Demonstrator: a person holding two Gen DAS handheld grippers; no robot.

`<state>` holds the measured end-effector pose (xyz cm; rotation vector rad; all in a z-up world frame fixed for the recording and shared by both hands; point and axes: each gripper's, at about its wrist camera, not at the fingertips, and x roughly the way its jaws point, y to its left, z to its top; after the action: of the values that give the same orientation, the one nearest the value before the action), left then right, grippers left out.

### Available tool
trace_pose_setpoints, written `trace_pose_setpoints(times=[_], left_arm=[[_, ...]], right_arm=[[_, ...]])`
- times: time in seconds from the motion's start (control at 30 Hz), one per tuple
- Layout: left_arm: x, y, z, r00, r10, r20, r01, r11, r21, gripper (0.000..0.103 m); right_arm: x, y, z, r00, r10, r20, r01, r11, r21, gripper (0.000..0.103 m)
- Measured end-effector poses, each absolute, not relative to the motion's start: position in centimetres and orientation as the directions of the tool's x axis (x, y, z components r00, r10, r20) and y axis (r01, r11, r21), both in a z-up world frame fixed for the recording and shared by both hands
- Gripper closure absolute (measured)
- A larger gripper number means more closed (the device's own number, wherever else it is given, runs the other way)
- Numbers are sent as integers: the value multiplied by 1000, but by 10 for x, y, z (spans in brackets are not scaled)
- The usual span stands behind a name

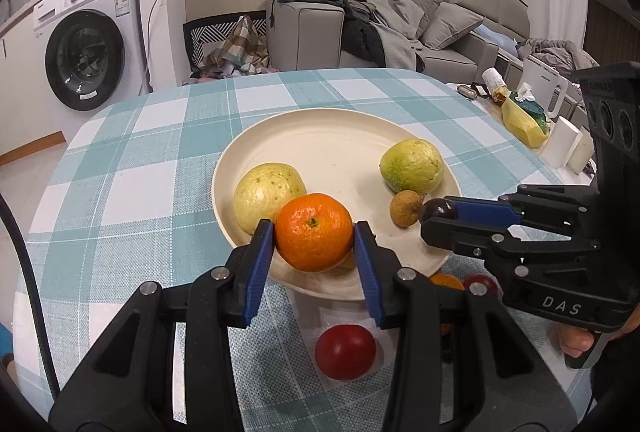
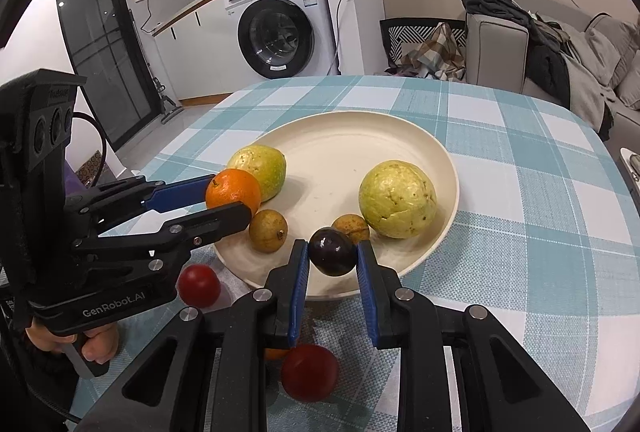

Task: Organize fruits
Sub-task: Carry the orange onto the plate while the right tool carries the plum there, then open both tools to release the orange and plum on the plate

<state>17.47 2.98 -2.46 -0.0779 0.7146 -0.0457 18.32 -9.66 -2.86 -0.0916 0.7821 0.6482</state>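
My left gripper (image 1: pixel 314 232) is shut on an orange tangerine (image 1: pixel 308 220), held just above the near rim of a cream plate (image 1: pixel 320 116). On the plate lie two yellow-green guavas (image 1: pixel 269 196) (image 1: pixel 412 166) and a brown longan (image 1: pixel 406 208). In from the right comes my right gripper (image 1: pixel 438 216), shut on a dark plum (image 1: pixel 442 209). In the right wrist view the right gripper (image 2: pixel 332 252) clamps the plum (image 2: pixel 333 251) over the plate's (image 2: pixel 400 128) near edge, beside two longans (image 2: pixel 268 231) (image 2: pixel 352 228). The left gripper (image 2: pixel 230 198) holds the tangerine (image 2: pixel 233 190) at the plate's left.
Two red round fruits (image 2: pixel 199 285) (image 2: pixel 309 372) and part of an orange one (image 2: pixel 276 353) lie on the checked tablecloth (image 2: pixel 520 192) below the grippers. A yellow bag (image 1: pixel 522 124) and a white kettle (image 1: pixel 544 88) stand at the table's right edge. A washing machine and a sofa stand beyond.
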Motion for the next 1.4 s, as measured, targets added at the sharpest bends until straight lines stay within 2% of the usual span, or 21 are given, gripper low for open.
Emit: trace_pose_setpoints(times=[0.37,0.57,0.7,0.8,0.97,1.03,1.1,1.17,1.3,1.4], left_arm=[[177,38,-30,739,-57,-671,-10,995,-96,65],[175,39,-31,738,-53,-673,-9,996,-88,65],[171,32,-31,734,-57,-677,15,998,-69,64],[166,26,-28,733,-56,-677,25,998,-55,53],[150,22,-19,758,-59,-650,27,998,-59,20],[143,22,-15,762,-63,-644,19,997,-74,18],[137,22,-13,759,-68,-647,16,996,-85,13],[130,22,-12,767,-57,-639,4,996,-84,1],[120,21,-10,773,-53,-632,0,997,-83,1],[112,19,-9,781,-41,-623,-2,998,-69,1]], right_arm=[[183,-98,-29,525,511,-680,-575,803,159,78],[179,-97,-28,527,512,-679,-583,799,150,74],[176,-98,-27,527,515,-676,-588,795,147,68],[173,-100,-25,536,512,-671,-586,798,141,61],[167,-105,-22,552,502,-666,-581,805,125,52],[164,-109,-22,555,499,-666,-577,807,124,45],[161,-115,-21,556,504,-661,-574,808,134,28],[158,-121,-20,559,506,-657,-568,811,141,20],[151,-131,-17,567,521,-638,-564,810,160,2],[146,-138,-14,582,523,-623,-556,815,165,0]])
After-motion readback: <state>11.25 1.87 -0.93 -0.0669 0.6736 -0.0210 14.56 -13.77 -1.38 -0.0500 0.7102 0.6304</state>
